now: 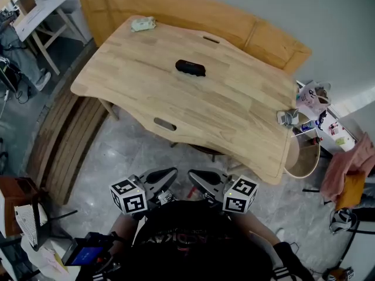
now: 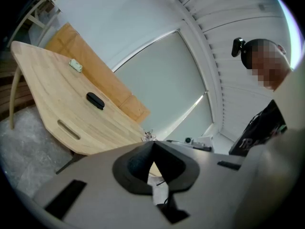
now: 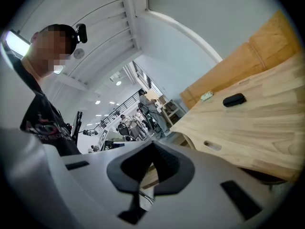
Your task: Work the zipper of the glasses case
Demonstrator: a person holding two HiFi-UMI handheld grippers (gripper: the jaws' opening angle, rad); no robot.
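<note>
The black glasses case (image 1: 190,68) lies closed on the wooden table (image 1: 234,116), toward its far middle. Both grippers hang low in front of the person's body, well short of the table's near edge and far from the case. The left gripper (image 1: 174,172) and right gripper (image 1: 191,175) are both shut, with nothing between their jaws, and their tips point toward each other. From the left gripper (image 2: 153,145) the case (image 2: 95,100) shows small on the table (image 2: 47,94). From the right gripper (image 3: 152,145) the case (image 3: 234,99) lies far off at the upper right.
A pale crumpled cloth (image 1: 143,23) sits at the table's far left corner, and a small metal object (image 1: 287,117) at its right edge. A wooden bench (image 1: 176,7) runs behind the table. A round wooden bin (image 1: 302,157) and cluttered shelf (image 1: 328,127) stand to the right.
</note>
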